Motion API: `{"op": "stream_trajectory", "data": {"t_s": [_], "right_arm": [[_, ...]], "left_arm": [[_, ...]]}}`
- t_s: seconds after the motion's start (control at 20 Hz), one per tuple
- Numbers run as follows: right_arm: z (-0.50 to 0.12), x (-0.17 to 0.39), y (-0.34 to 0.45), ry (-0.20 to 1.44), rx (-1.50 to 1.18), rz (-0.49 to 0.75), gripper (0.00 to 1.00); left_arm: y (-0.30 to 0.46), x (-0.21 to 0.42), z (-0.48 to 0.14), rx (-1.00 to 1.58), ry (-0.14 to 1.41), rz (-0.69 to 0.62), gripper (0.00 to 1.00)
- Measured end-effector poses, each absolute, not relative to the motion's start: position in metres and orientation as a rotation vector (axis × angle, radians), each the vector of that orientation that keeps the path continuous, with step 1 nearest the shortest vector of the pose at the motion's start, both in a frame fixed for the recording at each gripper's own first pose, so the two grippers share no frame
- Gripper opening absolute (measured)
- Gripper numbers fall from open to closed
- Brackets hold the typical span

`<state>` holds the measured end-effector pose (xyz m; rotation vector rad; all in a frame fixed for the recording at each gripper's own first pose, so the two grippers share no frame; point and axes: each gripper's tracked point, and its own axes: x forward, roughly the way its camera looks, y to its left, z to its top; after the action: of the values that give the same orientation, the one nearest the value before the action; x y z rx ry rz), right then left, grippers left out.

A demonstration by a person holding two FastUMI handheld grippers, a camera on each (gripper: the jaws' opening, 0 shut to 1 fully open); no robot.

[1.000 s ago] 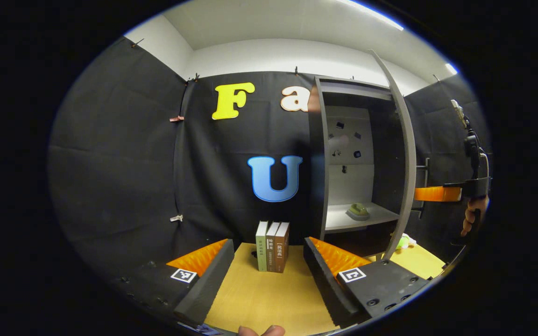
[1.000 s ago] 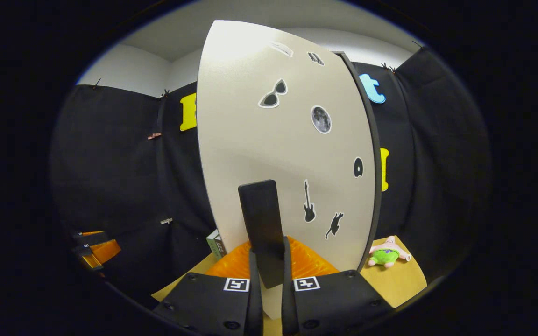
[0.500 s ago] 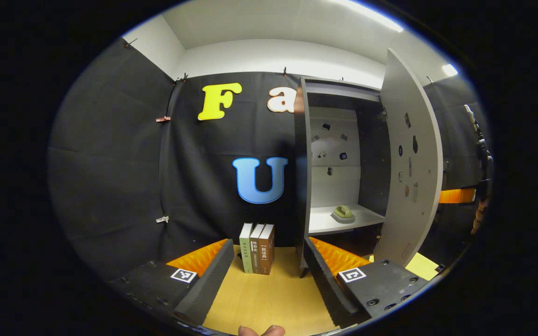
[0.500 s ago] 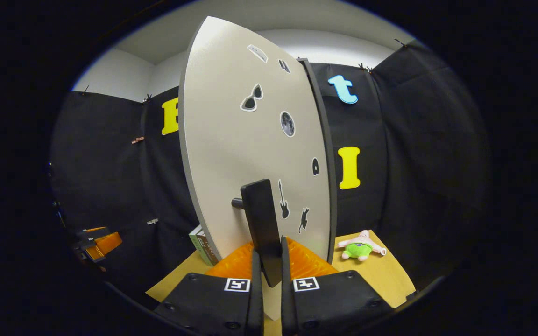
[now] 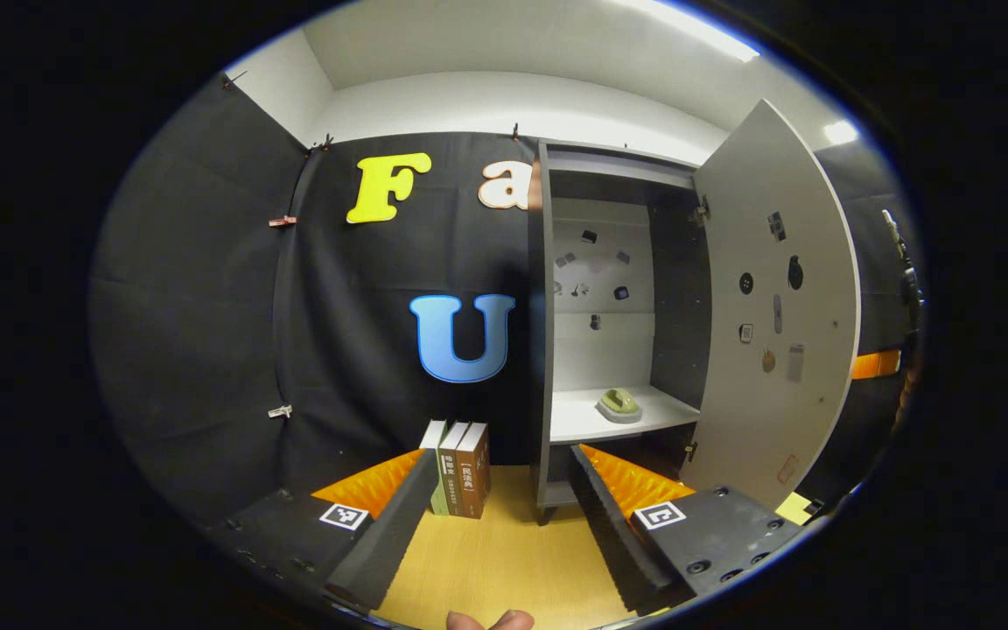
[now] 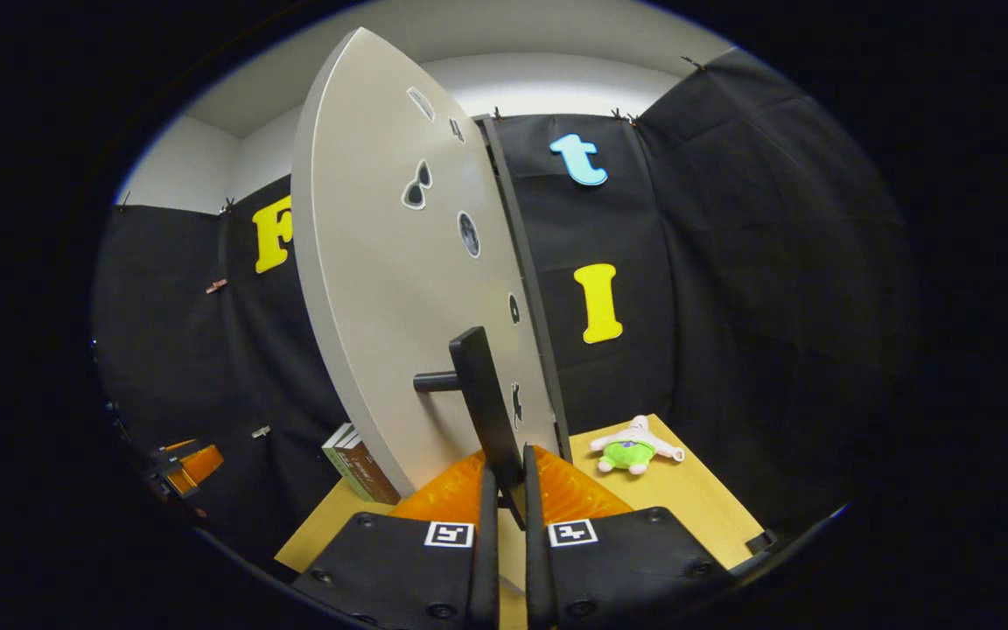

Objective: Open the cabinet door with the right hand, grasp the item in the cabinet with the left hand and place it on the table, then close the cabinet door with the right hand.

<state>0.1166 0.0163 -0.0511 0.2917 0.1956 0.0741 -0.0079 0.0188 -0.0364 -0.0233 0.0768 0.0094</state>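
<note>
- Leftmost, in the left gripper view, three books stand upright on the wooden table, against the black cloth.
- Centrally, the left gripper hovers low over the table, fingers spread wide and grasping nothing.
- Up and to its right, well apart, a small green item lies on the white shelf of the cabinet.
- Rightward, the cabinet door stands wide open.
- Lastly, in the right gripper view, the right gripper is clenched on the door's dark handle; a green plush toy lies on the table beyond.
</note>
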Motion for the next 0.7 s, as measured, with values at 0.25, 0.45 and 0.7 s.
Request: {"op": "stream_trajectory", "data": {"t_s": [0.25,0.45,0.7], "right_arm": [[-0.054,0.118,-0.024,0.173,0.197,-0.002,0.04],[-0.052,0.117,-0.049,0.155,0.143,-0.028,0.12],[-0.055,0.119,-0.047,0.155,0.140,0.039,0.13]], "left_arm": [[0.007,-0.001,-0.035,-0.022,0.078,0.013,0.94],[-0.005,0.004,-0.030,-0.017,0.076,0.021,0.92],[-0.026,0.013,-0.023,-0.009,0.072,0.016,0.94]]}}
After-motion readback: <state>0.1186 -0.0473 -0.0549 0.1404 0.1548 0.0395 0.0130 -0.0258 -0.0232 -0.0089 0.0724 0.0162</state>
